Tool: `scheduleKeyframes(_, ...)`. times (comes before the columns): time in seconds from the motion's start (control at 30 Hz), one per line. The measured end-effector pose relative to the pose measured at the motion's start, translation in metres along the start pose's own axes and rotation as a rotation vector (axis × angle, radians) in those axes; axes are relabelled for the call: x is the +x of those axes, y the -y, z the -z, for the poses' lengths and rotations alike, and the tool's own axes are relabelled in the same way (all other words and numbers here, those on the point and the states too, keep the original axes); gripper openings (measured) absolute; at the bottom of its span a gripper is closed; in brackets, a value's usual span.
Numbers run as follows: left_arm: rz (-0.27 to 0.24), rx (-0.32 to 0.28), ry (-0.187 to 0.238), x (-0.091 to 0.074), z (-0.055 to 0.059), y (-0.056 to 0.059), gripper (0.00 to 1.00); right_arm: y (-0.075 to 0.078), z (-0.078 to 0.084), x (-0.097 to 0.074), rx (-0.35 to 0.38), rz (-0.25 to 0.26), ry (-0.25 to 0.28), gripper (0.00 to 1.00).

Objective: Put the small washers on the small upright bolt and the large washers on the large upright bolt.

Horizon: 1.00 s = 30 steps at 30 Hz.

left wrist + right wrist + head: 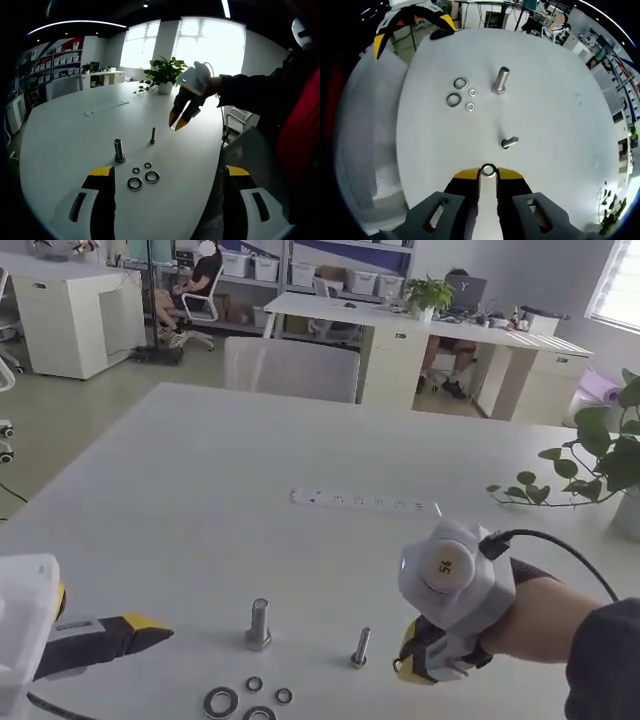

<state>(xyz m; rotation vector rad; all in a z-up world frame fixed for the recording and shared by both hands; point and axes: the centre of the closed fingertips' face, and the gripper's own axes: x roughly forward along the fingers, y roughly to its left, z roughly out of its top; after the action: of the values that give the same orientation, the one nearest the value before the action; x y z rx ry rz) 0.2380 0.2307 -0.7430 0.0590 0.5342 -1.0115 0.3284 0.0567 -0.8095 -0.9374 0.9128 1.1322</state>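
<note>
Right gripper [488, 175]: we see its jaws drawn narrow on a washer [488, 170], held above the table [200, 490] just right of the small bolt. The washer looks like a small one, though we can't be sure.
Left gripper [168, 172]: jaws spread wide, over the table left of the bolts.
Small bolt [361, 647]: upright, right of the large bolt.
Large bolt [259, 625]: upright.
Large washers [221, 702]: two, flat on the table near the large bolt.
Small washers [254, 683]: two, just beside them.
</note>
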Motion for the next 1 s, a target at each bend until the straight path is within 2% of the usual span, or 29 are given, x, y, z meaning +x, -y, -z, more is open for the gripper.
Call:
scheduleKeyframes(0.4,-0.016,0.000,-0.004,-0.004,0.001,-0.002,0.89,0.018,-0.024,-0.012,-0.052,0.034,0.018,0.13)
scheduleKeyframes(0.67,-0.028,-0.005,-0.003,-0.006,0.002,-0.004,0.89,0.034,-0.037,-0.019,-0.090,0.053,0.012,0.13)
scheduleKeyframes(1.0,-0.044,-0.018,0.000,-0.010,0.006,-0.007,0.89,0.037,-0.042,-0.007,-0.122,0.027,-0.009,0.13)
